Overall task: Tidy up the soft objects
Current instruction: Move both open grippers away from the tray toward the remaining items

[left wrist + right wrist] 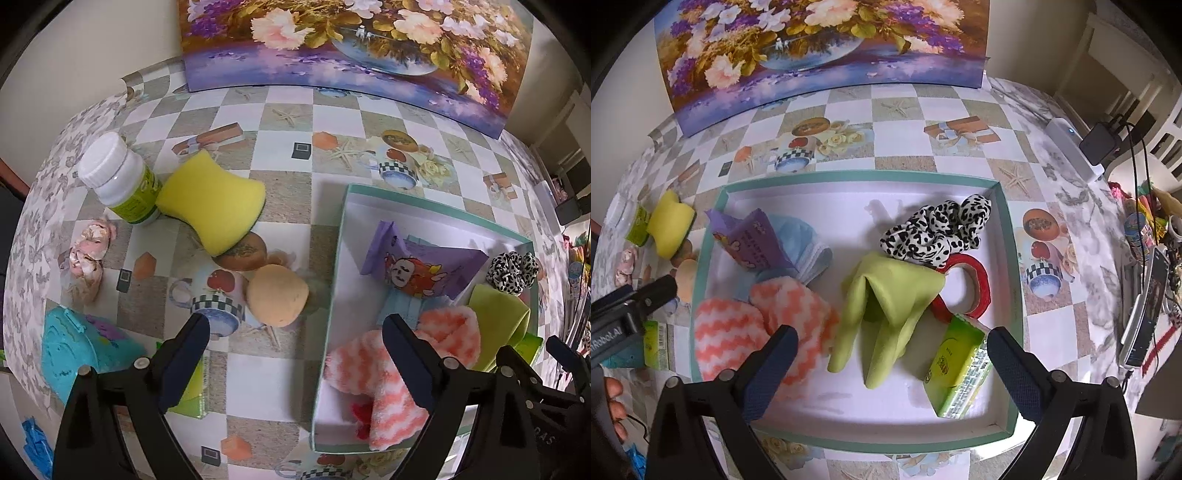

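A white box with a teal rim (341,229) (857,175) holds pink zigzag fuzzy socks (373,373) (727,339), a lime green cloth (886,295), a leopard scrunchie (934,229) and a purple cloth book (417,266). On the table left of the box lie a yellow sponge (212,199) and a round peach puff (277,295). My left gripper (299,350) is open astride the box's left wall, one finger over the socks. My right gripper (890,369) hangs open above the green cloth, gripping nothing.
A red tape roll (979,284) and a green tissue pack (956,362) also sit in the box. A white bottle (118,177) stands by the sponge, and a teal toy (81,350) is near left. A flower painting (332,44) lines the back.
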Demonstrator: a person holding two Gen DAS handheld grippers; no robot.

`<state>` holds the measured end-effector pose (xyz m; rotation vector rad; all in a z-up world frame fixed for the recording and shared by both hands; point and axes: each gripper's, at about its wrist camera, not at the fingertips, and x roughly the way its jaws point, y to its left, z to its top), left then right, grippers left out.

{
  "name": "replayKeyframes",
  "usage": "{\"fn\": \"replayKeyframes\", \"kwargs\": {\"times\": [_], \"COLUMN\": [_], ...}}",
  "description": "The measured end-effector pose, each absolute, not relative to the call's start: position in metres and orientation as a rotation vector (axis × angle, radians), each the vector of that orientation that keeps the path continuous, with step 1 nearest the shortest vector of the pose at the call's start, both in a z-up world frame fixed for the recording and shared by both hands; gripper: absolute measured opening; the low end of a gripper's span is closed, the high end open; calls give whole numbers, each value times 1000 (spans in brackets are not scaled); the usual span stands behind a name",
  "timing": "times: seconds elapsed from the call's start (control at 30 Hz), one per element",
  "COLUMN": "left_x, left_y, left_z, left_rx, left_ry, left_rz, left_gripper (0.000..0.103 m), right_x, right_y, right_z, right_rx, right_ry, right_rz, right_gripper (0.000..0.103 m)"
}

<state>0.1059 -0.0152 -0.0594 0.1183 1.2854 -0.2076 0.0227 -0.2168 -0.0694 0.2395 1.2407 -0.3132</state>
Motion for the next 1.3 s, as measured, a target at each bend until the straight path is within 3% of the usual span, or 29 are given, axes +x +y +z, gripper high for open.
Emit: {"fn": "replayKeyframes", "kwargs": {"times": [1.3], "left_x": [132], "left_y": [140], "left_z": [-26], "left_rx": [24], "left_ry": [1223], "left_rz": [42], "left_gripper": [95], "right_x": [65], "right_y": [-84], "right_z": [-52], "right_rx": [174], "right_ry": [1163], "right_rz": [-98], "right_gripper": [103]}}
